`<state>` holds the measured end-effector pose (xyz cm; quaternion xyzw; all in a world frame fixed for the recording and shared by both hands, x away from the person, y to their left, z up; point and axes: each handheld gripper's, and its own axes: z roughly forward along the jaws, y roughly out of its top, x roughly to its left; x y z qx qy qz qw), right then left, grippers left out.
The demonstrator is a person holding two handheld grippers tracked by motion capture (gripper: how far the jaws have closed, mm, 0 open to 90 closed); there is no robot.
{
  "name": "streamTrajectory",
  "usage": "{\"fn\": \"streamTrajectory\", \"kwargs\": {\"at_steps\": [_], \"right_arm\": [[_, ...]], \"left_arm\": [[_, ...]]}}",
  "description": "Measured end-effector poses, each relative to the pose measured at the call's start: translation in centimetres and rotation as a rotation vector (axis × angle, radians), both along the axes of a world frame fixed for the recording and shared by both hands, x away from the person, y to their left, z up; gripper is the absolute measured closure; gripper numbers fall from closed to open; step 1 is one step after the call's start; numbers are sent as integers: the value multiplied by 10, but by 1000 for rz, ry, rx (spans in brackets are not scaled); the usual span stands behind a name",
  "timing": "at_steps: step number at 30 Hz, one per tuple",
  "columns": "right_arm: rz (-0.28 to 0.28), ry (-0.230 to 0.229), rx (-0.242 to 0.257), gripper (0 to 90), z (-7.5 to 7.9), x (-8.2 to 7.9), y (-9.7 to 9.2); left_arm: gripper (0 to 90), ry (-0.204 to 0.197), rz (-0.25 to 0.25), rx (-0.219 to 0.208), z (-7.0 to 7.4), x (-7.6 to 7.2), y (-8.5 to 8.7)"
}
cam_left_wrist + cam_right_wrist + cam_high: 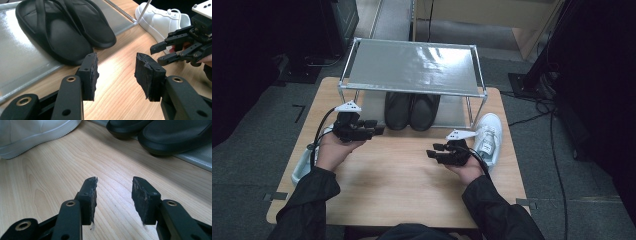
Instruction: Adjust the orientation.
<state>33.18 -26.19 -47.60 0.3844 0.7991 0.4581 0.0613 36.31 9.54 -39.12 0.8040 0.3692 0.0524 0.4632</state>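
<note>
A pair of black slippers [411,111] [65,32] [175,135] lies side by side on the lower shelf of a silver shoe rack [412,67]. One white sneaker [488,139] [162,20] [30,135] rests on the wooden table [402,185] to the right of the rack. Part of a second white sneaker [303,167] shows by the table's left edge, under the left forearm. My left gripper [379,127] [116,72] stands open just in front of the slippers, its jaws pointing right with nothing between them. My right gripper [432,150] [158,54] [113,195] is open beside the right sneaker, pointing left, with nothing in it.
The rack's upper shelf [412,65] overhangs the slippers, and its thin legs [469,112] stand on the table. The lower shelf's edge [200,160] [25,65] meets the tabletop. Bare wood lies between the two hands. Cables [557,150] run across the floor at right.
</note>
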Motion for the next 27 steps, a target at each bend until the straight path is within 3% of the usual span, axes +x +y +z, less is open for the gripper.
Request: {"fn": "streamTrajectory", "kwargs": {"at_steps": [8,16,27], "right_arm": [[16,3,-8,552,-2,-2,3],[25,-7,-1,550,0,-3,4],[20,-11,9,550,2,-3,1]], "left_arm": [[538,12,32,-57,-16,-16,13],[537,10,36,-18,-24,-26,20],[534,10,78,-11,-30,-48,44]]}}
